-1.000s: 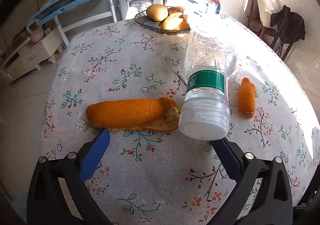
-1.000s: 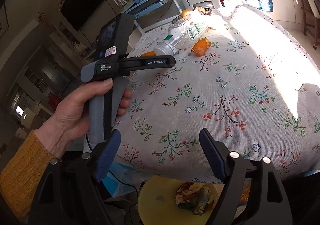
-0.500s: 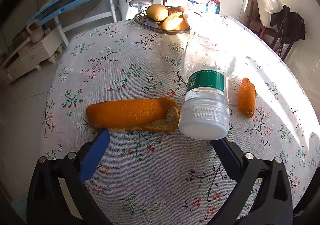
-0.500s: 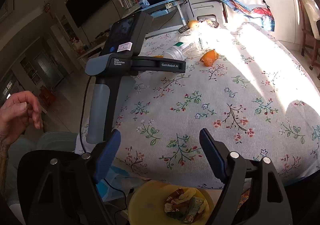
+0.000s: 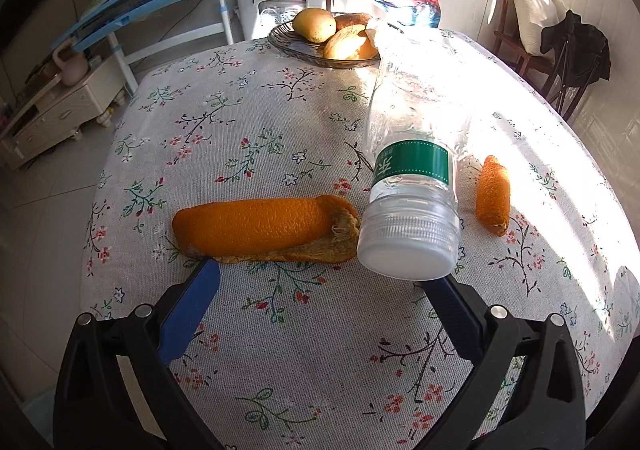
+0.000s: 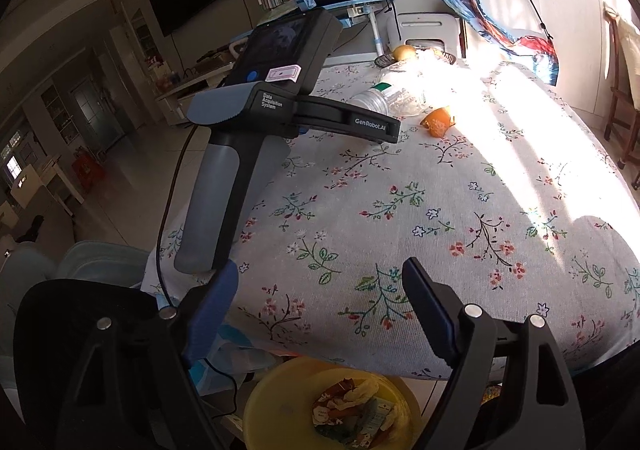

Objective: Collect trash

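A clear plastic bottle (image 5: 414, 178) lies on the floral tablecloth (image 5: 248, 122), cap nearest. Large orange peel (image 5: 264, 228) touches the bottle's left; small peel (image 5: 493, 194) lies right, fruit bowl (image 5: 316, 46) beyond.

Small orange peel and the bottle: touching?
Apart. The left wrist view shows a strip of tablecloth between the small orange peel and the bottle.

Bare counter (image 6: 460, 210) lay open ahead of the right gripper (image 6: 320, 290). The left gripper (image 6: 288, 102) stood propped at the counter's left edge, blocking that side. Farther on, a bottle (image 5: 412, 186) lay between two orange peels (image 5: 260, 226).
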Motion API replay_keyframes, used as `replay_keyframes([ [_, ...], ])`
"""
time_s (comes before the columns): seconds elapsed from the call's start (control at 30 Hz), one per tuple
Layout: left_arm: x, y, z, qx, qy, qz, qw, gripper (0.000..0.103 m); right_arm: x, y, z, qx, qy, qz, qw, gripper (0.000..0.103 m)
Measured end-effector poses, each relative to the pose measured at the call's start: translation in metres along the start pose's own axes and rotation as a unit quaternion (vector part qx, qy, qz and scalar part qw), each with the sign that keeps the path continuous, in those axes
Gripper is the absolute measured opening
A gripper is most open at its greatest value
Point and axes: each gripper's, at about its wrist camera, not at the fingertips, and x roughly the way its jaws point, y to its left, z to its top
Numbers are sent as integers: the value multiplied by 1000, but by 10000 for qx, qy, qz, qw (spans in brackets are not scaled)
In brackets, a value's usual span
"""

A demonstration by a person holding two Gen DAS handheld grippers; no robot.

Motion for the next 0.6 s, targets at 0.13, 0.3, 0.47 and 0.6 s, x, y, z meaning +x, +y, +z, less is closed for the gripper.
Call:
replay_keyframes([
  [0.13,0,0,0,0,0,-1,10000,97,-3,-1,-1,-129,-78,-186,9997,81],
  [0.3,0,0,0,0,1,-1,10000,97,-5,-6,-4,-173,-84,-401,9990,82],
  [0.47,0,0,0,0,1,-1,10000,97,-6,-7,-4,-226,-118,-536,9982,82],
  [0.6,0,0,0,0,2,-1,10000,97,-3,-7,-3,-228,-125,-633,9977,83],
])
